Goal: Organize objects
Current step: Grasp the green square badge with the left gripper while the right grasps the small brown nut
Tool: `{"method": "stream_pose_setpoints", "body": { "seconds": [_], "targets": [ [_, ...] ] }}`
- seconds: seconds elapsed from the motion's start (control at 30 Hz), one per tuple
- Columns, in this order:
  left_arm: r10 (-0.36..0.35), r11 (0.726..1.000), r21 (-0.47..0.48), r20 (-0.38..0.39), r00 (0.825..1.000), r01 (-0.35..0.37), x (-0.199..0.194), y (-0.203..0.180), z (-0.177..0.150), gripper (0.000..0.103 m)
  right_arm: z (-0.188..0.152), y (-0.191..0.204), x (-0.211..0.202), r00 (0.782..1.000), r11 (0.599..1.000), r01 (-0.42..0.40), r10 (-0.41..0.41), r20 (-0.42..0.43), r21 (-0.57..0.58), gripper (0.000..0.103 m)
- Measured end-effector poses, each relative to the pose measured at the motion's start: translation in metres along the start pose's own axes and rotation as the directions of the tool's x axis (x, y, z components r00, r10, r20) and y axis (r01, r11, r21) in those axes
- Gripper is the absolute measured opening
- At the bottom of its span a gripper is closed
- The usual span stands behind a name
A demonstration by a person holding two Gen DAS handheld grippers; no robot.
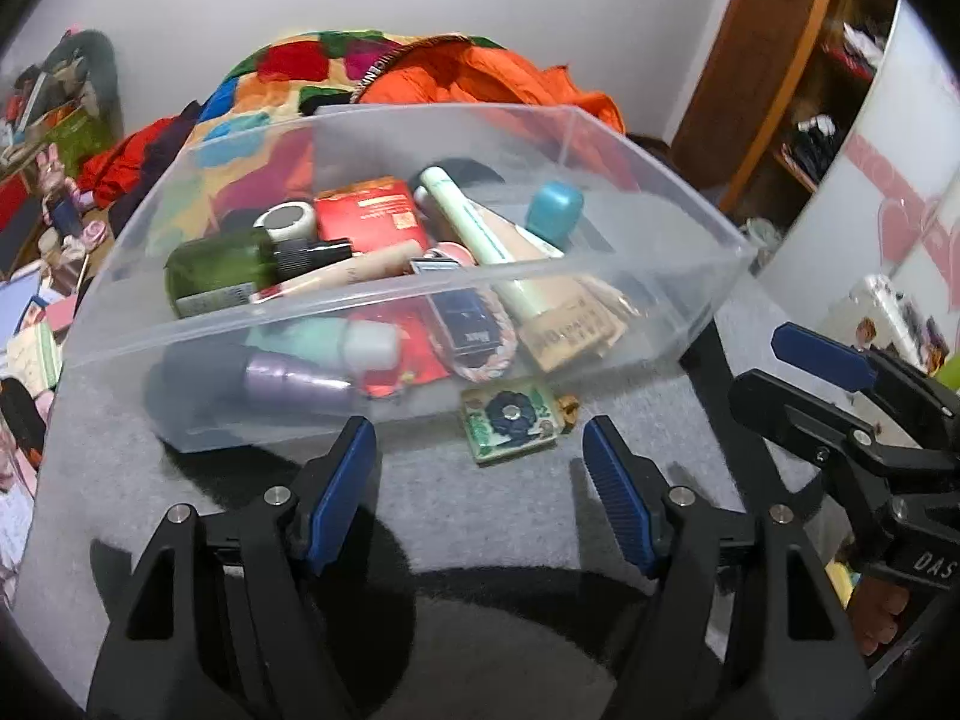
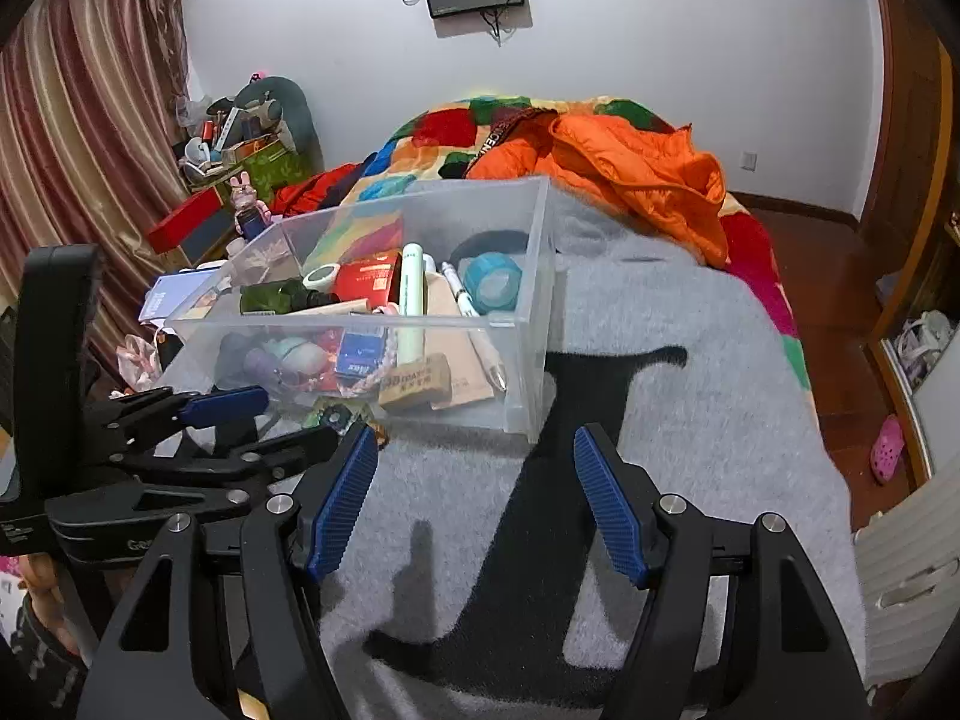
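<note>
A clear plastic bin [image 1: 384,300] stands on a grey blanket and holds several toiletries: a green bottle [image 1: 216,267], a red box [image 1: 372,216], a teal cap [image 1: 555,210], tubes and a purple bottle. A small green square tile with a dark flower [image 1: 513,420] lies on the blanket just outside the bin's front wall. My left gripper [image 1: 480,480] is open and empty, right behind the tile. My right gripper [image 2: 474,492] is open and empty, in front of the bin [image 2: 528,324]. The tile [image 2: 333,417] shows partly behind the left gripper's fingers [image 2: 228,405].
The grey blanket [image 2: 690,372] covers a bed, with an orange jacket [image 2: 630,162] and a colourful quilt behind the bin. Cluttered boxes and a curtain [image 2: 72,138] are at the left. A wooden shelf [image 1: 792,90] and wood floor are at the right.
</note>
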State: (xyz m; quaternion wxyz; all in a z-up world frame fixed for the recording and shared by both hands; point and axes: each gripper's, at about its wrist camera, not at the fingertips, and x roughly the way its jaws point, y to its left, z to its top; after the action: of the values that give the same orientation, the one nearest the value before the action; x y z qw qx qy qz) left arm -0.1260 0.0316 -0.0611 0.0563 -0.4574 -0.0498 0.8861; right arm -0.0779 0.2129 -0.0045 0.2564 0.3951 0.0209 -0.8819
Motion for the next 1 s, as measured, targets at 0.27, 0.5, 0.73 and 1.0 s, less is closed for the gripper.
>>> {"method": "stream_pose_setpoints", "body": {
  "seconds": [0.27,0.5,0.73,1.0],
  "targets": [
    [-0.008,1.000,-0.008,-0.029,1.000,0.008,0.013,0.001,0.000,0.038,-0.006,0.004,0.007,1.000,1.000,-0.008,0.008,-0.018,-0.011,0.065],
    [-0.001,1.000,0.002,0.009,1.000,0.001,0.000,0.005,-0.014,0.034,-0.005,0.016,0.016,0.999,0.998,-0.029,0.027,-0.033,-0.048,0.065],
    [0.006,0.998,-0.064,0.032,0.999,-0.004,-0.018,0.034,-0.032,0.034,0.001,0.047,0.035,0.997,0.991,-0.046,0.037,-0.075,-0.125,0.047],
    [0.027,0.998,-0.053,0.033,0.999,-0.025,-0.022,0.038,-0.038,0.037,0.002,0.072,0.068,0.987,0.980,-0.026,-0.006,-0.159,-0.198,0.021]
  ]
}}
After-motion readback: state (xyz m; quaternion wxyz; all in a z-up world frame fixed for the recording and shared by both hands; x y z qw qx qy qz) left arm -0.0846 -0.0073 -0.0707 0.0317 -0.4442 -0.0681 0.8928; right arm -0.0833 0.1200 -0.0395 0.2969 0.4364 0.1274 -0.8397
